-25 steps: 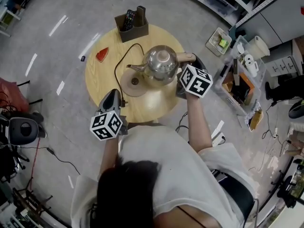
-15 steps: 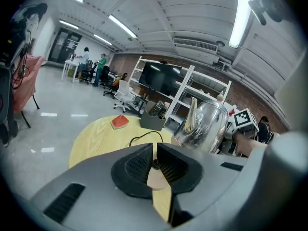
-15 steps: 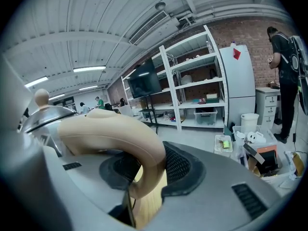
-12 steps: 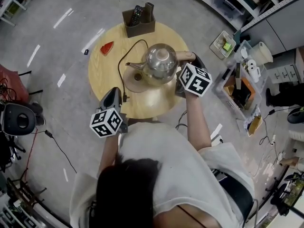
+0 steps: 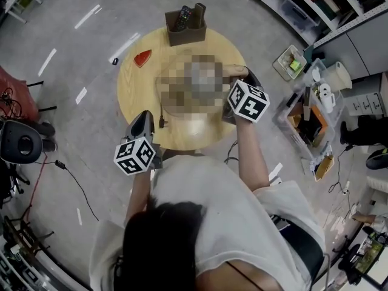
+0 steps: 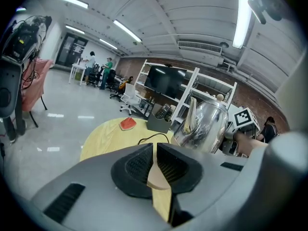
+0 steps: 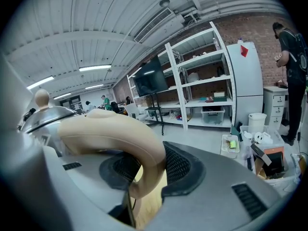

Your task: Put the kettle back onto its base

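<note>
Kettle (image 6: 204, 126) farther left, remotes (image 5: 182, 18) in holder (image 5: 183, 36)

White short-sleeved shirt (image 5: 236, 223), dark hair (image 5: 160, 241); grey left gripper (image 6: 154, 146) and right gripper (image 7: 147, 165) bear black-and-white marker cubes (image 5: 134, 156).

the left gripper (image 6: 155, 153) has its jaws almost together, gripping nothing. beyond them lies a round yellow table (image 6: 103, 136) with a red wedge (image 6: 127, 124), a black cord (image 6: 150, 138) and a dark holder (image 6: 158, 123). a shiny steel kettle (image 6: 204, 126) shows at the right, a marker cube (image 6: 244, 118) just beside it.
</note>
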Demonstrator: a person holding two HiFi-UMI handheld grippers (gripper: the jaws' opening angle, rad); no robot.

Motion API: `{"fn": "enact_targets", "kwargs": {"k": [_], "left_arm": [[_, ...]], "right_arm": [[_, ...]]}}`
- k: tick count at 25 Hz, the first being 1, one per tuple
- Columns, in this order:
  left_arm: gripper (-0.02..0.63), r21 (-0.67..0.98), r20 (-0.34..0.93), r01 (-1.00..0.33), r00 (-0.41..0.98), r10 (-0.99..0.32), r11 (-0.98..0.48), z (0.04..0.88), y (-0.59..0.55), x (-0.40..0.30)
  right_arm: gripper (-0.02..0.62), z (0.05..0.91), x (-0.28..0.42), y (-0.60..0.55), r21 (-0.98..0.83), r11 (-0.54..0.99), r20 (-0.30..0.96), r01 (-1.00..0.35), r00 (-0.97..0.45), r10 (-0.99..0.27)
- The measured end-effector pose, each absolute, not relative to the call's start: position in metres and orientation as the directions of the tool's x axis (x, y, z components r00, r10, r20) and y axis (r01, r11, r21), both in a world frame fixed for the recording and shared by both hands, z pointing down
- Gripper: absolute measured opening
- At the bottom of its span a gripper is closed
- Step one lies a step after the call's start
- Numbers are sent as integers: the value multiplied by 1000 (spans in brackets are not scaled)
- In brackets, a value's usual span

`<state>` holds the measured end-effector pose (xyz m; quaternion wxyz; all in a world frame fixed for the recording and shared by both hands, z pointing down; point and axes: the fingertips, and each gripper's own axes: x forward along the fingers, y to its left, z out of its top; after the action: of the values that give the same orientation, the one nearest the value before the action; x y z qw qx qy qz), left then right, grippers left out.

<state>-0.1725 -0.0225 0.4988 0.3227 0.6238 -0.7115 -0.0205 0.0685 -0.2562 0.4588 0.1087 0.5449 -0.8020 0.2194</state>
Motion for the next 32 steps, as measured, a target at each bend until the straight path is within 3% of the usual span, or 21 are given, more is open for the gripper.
{"fn": "enact_targets", "kwargs": {"k": [32], "left_arm": [[44, 433, 451, -857, -64, -890, 281, 509, -15, -189]], "right_arm": [[140, 470, 8, -253, -239, 409, 429, -881, -473, -769]]}}
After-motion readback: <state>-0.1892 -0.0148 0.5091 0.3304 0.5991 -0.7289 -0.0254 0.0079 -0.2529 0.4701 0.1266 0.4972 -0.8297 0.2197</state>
